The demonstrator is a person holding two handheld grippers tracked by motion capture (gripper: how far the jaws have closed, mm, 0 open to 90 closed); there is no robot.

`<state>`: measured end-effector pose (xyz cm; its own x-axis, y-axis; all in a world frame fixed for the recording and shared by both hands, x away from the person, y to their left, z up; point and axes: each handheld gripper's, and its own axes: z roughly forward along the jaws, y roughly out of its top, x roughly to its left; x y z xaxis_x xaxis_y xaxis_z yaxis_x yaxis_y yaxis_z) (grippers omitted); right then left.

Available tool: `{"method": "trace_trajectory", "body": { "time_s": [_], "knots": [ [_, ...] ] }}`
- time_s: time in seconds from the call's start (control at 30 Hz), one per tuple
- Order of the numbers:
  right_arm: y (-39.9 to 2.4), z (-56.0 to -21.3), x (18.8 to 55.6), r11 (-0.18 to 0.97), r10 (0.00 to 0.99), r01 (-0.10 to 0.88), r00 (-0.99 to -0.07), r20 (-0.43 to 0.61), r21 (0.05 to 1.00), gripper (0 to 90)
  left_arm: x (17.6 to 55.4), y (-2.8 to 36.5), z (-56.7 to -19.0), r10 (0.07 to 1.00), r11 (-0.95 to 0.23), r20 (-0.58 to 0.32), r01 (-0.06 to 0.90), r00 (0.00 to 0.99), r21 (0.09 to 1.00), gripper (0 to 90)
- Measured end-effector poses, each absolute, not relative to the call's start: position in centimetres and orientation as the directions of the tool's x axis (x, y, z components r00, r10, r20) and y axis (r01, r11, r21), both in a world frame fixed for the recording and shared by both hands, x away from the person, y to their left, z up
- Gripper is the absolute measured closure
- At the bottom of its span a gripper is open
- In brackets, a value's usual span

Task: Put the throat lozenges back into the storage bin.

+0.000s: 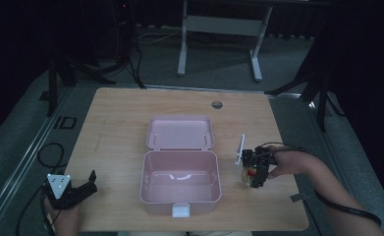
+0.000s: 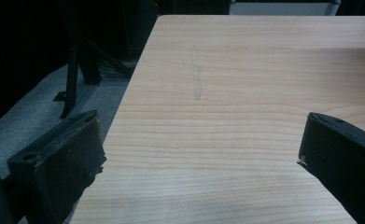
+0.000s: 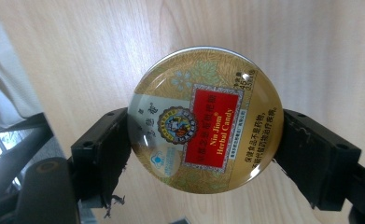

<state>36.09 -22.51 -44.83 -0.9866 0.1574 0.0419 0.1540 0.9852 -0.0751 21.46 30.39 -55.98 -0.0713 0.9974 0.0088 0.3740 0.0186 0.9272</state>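
Spreading across the high view, the table [image 1: 130, 113] is pale wood with a small round hole [image 1: 217, 104] near its far edge. At its middle sits the pink box [image 1: 179, 200], its lid [image 1: 179, 132] thrown back flat on the far side and a white latch [image 1: 181, 211] at the near wall; nothing lies inside.

Right of the box, the right gripper [image 1: 251, 177] hangs just over the wood, held by a hand [image 1: 288, 164] that comes in from the lower right, with a cable trailing along the forearm. Its jaws are clamped on the rim of a round tin [image 3: 207, 120], one jaw on each side. In the right gripper view the tin is gold with a red label reading "Nin Jiom Herbal Candy", its printed face turned to the camera and the table grain behind it. In the high view the tin [image 1: 247, 178] shows just beside the box's right wall, not touching it.

At the near left corner the left gripper [image 1: 84, 189] rests low, well apart from the box. Its jaws stand wide apart with bare wood between them.
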Motion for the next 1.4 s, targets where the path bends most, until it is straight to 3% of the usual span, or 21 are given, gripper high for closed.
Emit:
{"method": "trace_trajectory", "body": {
  "time_s": [0.73,1.17,1.4],
  "knots": [
    [-19.6,-33.2,34.5,0.992,0.126,0.127,-0.991,-0.042,-0.016,20.7,21.4,30.4,-56.0,0.997,0.022,0.005,0.373,-0.072,0.928,0.5],
    [-15.2,-33.1,33.6,0.998,0.049,0.049,-0.999,0.003,0.024,20.7,21.4,30.4,-56.0,0.997,0.022,0.006,0.373,-0.074,0.928,0.5],
    [-11.6,-33.5,32.9,1.0,-0.009,-0.009,-1.0,0.017,-0.003,20.8,21.4,30.4,-56.0,0.997,0.024,0.003,0.371,-0.073,0.928,0.5]
  ]
}}
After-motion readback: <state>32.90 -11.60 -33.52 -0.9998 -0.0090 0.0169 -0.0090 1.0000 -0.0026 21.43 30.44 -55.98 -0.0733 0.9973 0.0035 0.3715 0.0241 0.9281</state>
